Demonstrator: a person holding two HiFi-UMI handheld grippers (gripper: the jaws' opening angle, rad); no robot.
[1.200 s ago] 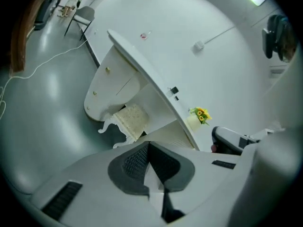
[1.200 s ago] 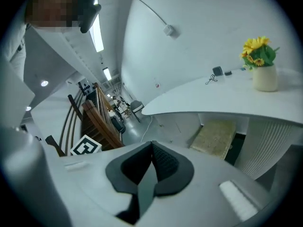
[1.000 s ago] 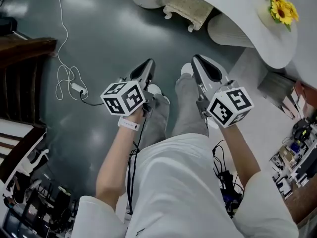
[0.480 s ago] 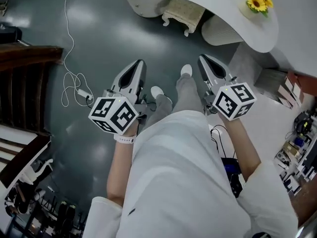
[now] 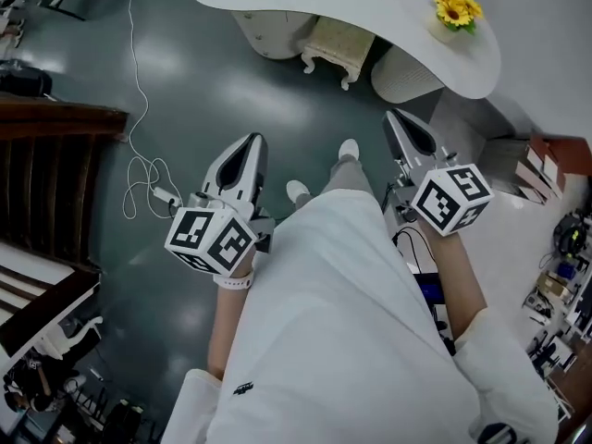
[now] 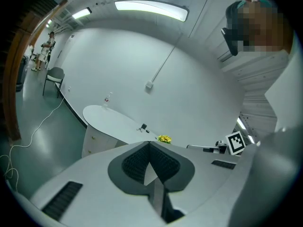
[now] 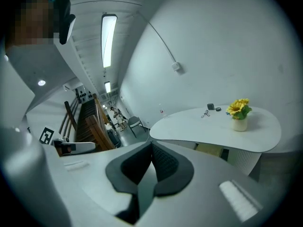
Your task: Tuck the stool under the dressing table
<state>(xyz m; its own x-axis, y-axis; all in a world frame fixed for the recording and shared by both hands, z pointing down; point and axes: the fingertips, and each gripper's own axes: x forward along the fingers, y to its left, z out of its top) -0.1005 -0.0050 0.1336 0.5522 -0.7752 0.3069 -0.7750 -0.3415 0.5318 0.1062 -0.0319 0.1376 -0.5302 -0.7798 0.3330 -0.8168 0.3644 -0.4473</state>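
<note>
Bright ceiling strips (image 6: 150, 11); floor (image 5: 264, 95) glare; fisheye edges dark, perhaps blurred.

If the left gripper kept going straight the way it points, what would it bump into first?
Most likely the white dressing table: its top sits right behind the shut tips of the left gripper, with nothing visible between. Where exactly it would hit is hard to judge.

L gripper (image 5: 251, 141): jaws shut, empty | R gripper (image 5: 398, 117): jaws shut, empty | both pointing fwd
</note>
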